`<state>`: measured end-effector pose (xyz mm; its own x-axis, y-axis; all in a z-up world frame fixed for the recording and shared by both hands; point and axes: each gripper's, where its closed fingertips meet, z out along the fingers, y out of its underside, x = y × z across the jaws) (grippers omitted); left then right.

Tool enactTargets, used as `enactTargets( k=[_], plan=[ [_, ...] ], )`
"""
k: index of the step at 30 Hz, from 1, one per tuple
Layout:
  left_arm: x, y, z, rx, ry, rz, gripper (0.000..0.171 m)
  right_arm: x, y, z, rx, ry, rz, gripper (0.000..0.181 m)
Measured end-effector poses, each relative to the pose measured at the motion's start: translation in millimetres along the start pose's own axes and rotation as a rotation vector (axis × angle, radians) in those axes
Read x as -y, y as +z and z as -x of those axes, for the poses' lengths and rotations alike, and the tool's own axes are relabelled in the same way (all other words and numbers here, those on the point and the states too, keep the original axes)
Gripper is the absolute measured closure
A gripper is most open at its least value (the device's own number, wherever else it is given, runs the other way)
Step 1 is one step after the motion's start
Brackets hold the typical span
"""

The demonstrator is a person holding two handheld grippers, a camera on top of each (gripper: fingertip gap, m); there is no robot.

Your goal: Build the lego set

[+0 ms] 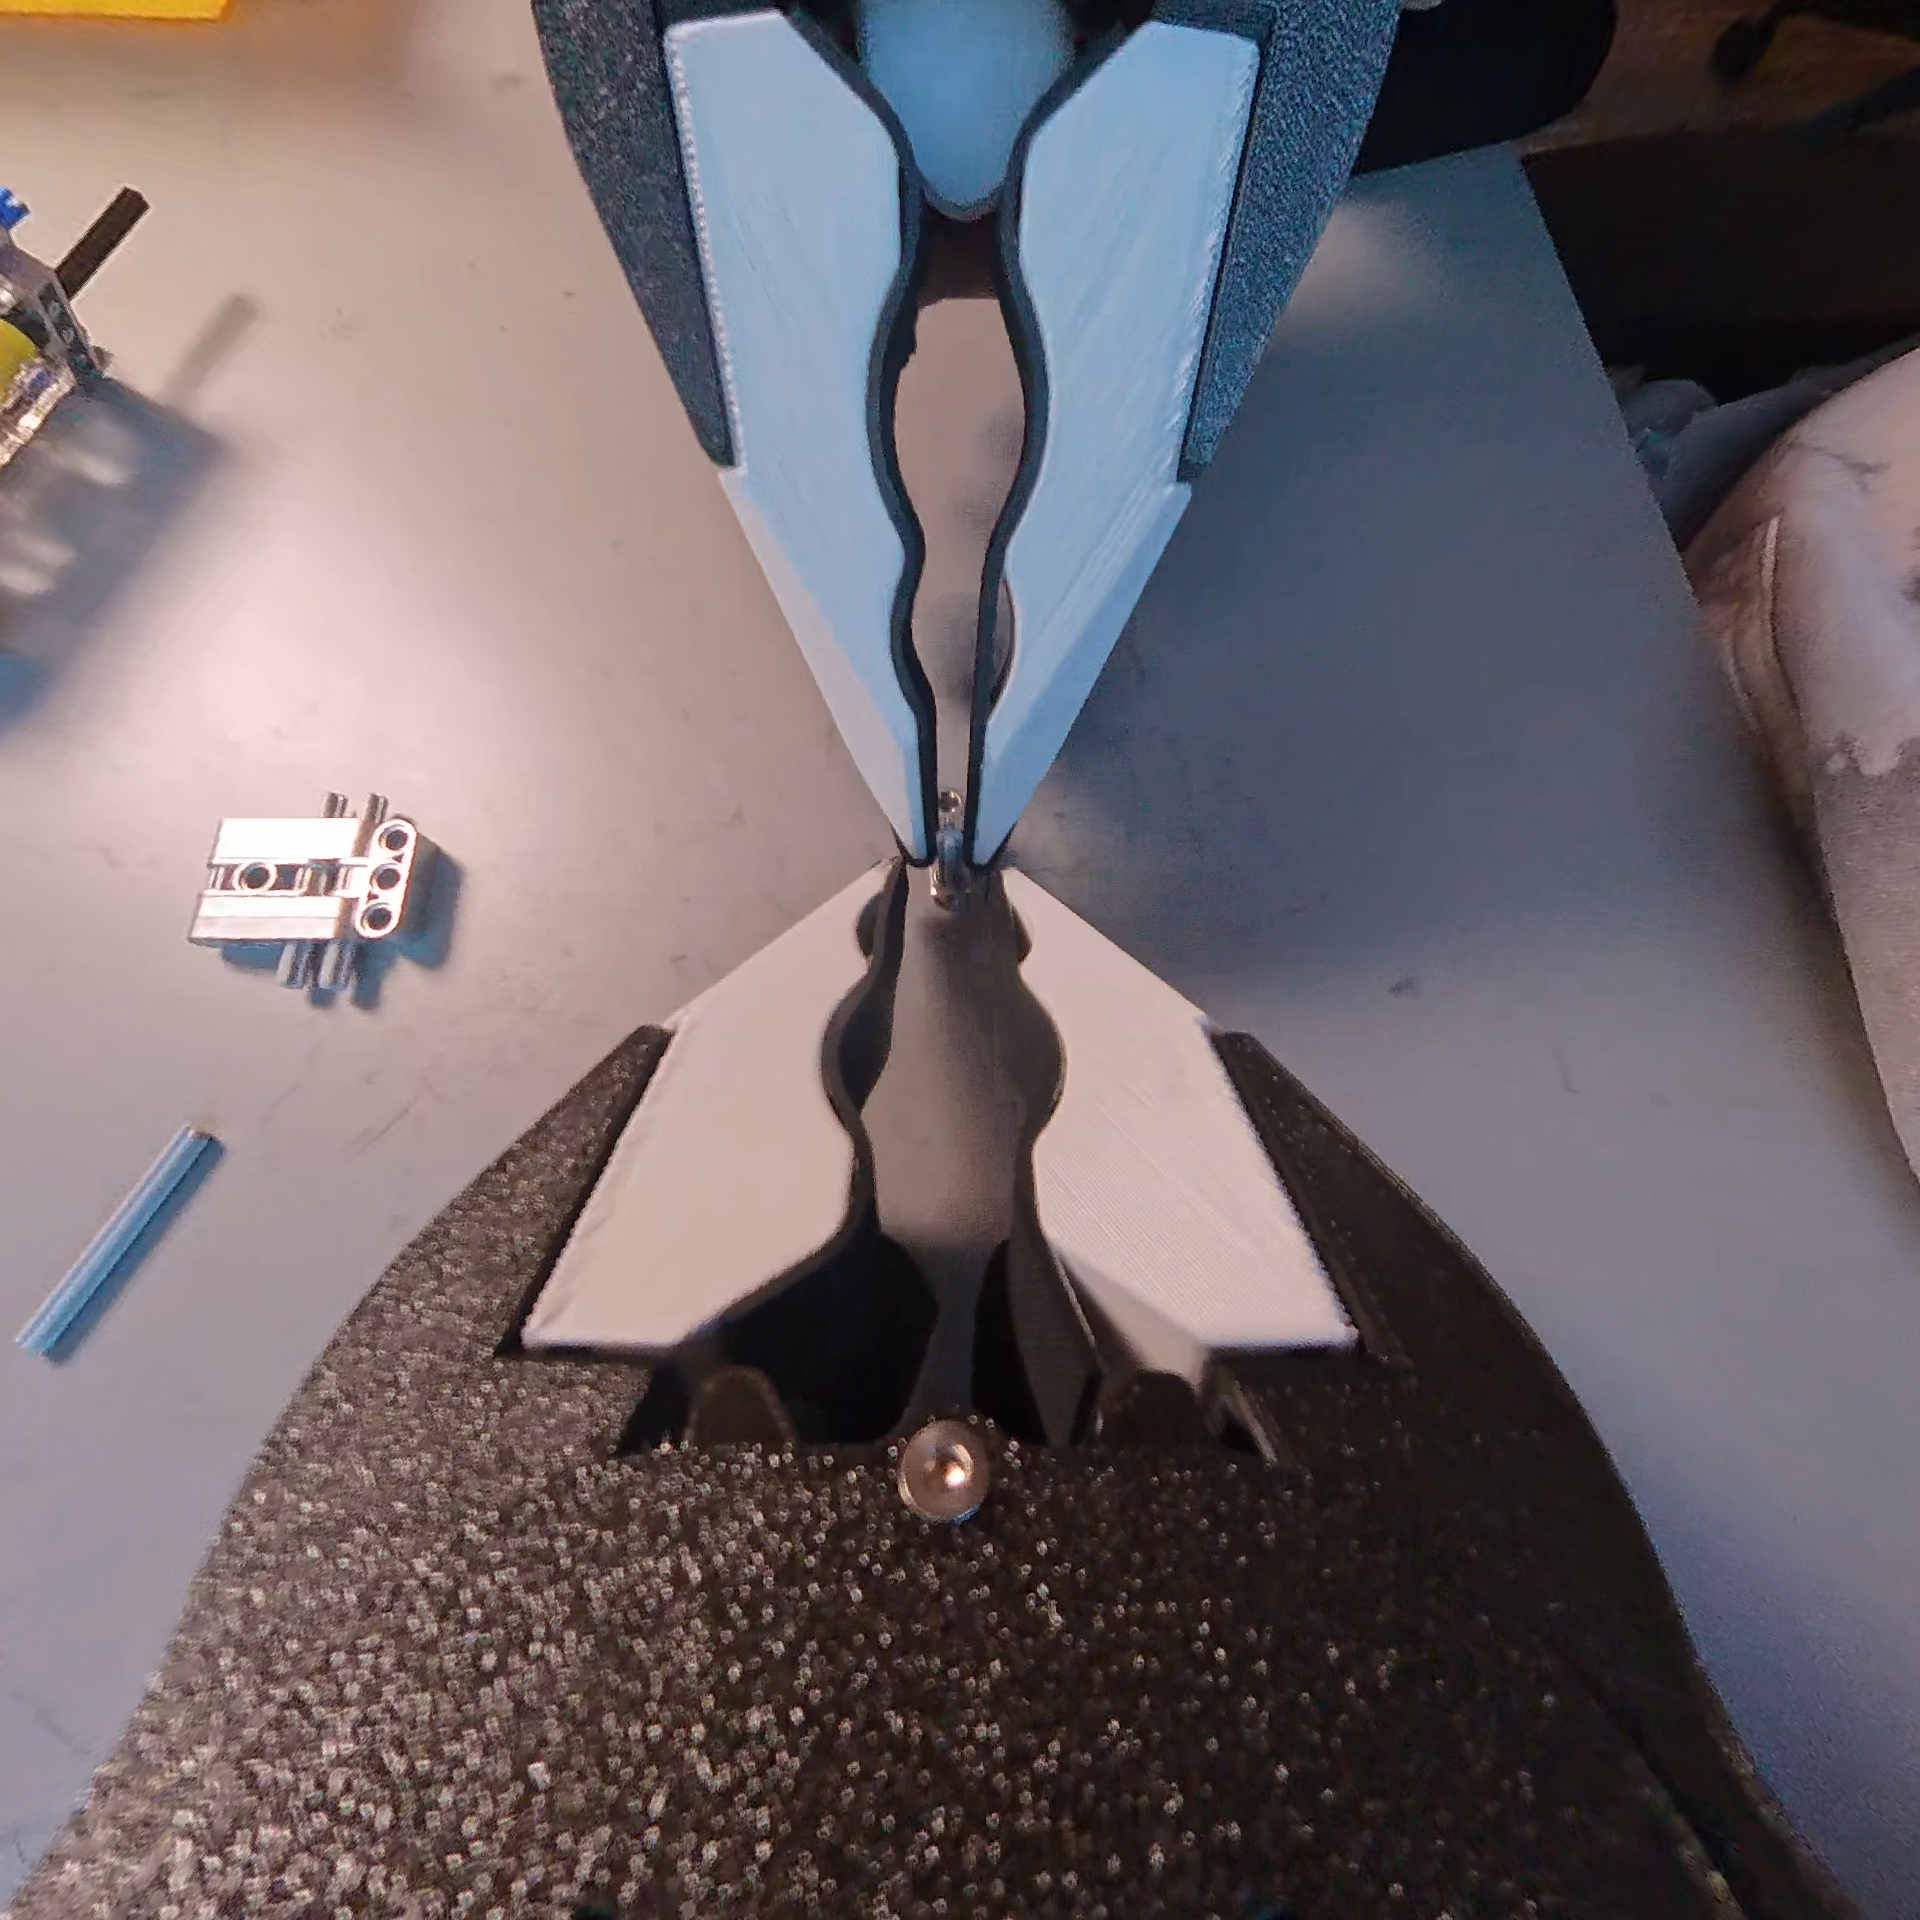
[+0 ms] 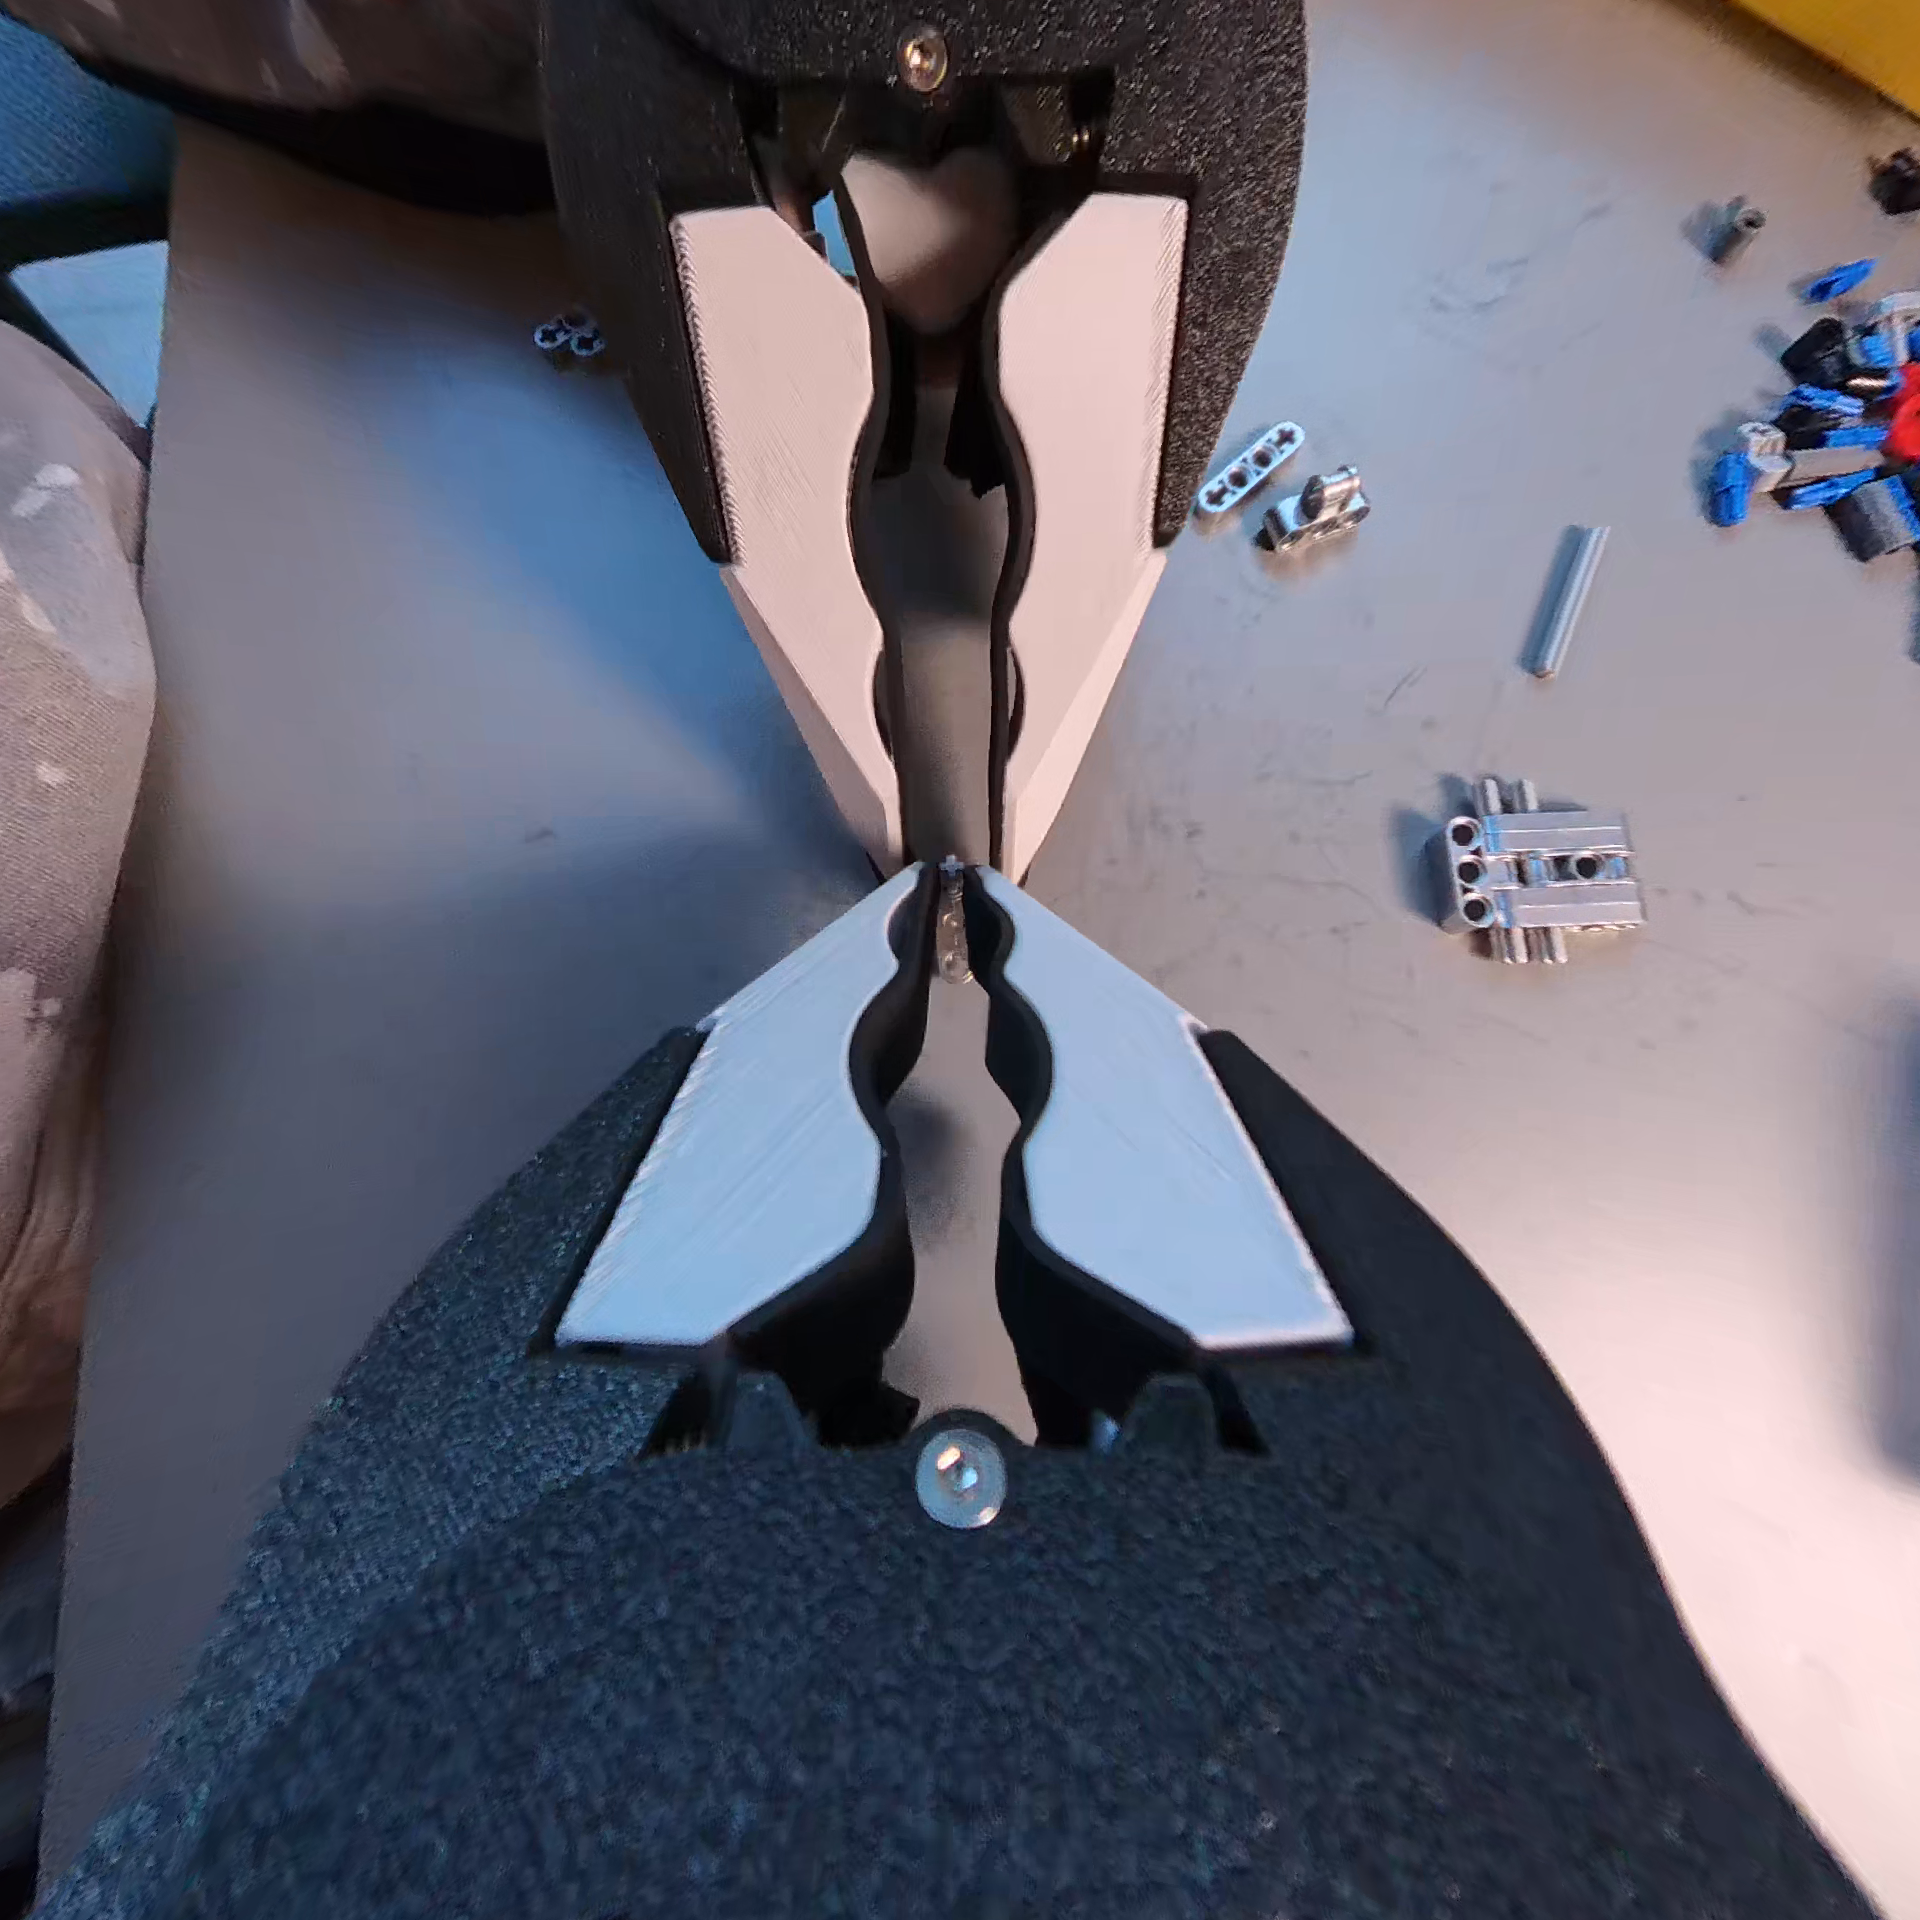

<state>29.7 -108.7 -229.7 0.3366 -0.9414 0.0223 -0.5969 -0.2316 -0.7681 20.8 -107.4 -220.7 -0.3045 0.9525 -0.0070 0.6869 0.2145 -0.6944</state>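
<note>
Two hand-held grippers meet tip to tip above a grey tabletop, both pinching one small silver-grey plastic connector piece. The left hand-held gripper, white-fingered with black rubber lining, is closed on one end of the piece; the right hand-held gripper is closed on the other end, the piece held clear of the tabletop between them (its exact shape is too small to make out). Toward the tabletop's inner area lie a light-grey block assembly of beams and pins, a slim grey axle rod beside it, and a scatter of blue, black and red building pieces near the far edge.
</note>
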Motion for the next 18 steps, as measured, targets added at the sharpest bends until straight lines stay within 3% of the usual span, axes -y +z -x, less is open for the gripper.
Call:
enactTargets(
  k=[4,6,11,18],
  plan=[
    [-5,5,2,0.02,0.004,0.034,0.159,-5,5,-1,-0.006,0.005,0.007,0.179],
    [-5,5,2,0.017,-0.004,0.032,0.162,-6,1,-3,-0.017,0.02,-0.003,0.17],
    [-3,1,-3,-0.016,-0.006,0.022,0.161,-7,-34,-9,-0.078,0.086,-0.071,0.155],
    [27,-35,8,-0.02,-0.05,-0.178,0.149,-57,-61,20,-0.119,0.129,0.066,0.153]
  ],
)
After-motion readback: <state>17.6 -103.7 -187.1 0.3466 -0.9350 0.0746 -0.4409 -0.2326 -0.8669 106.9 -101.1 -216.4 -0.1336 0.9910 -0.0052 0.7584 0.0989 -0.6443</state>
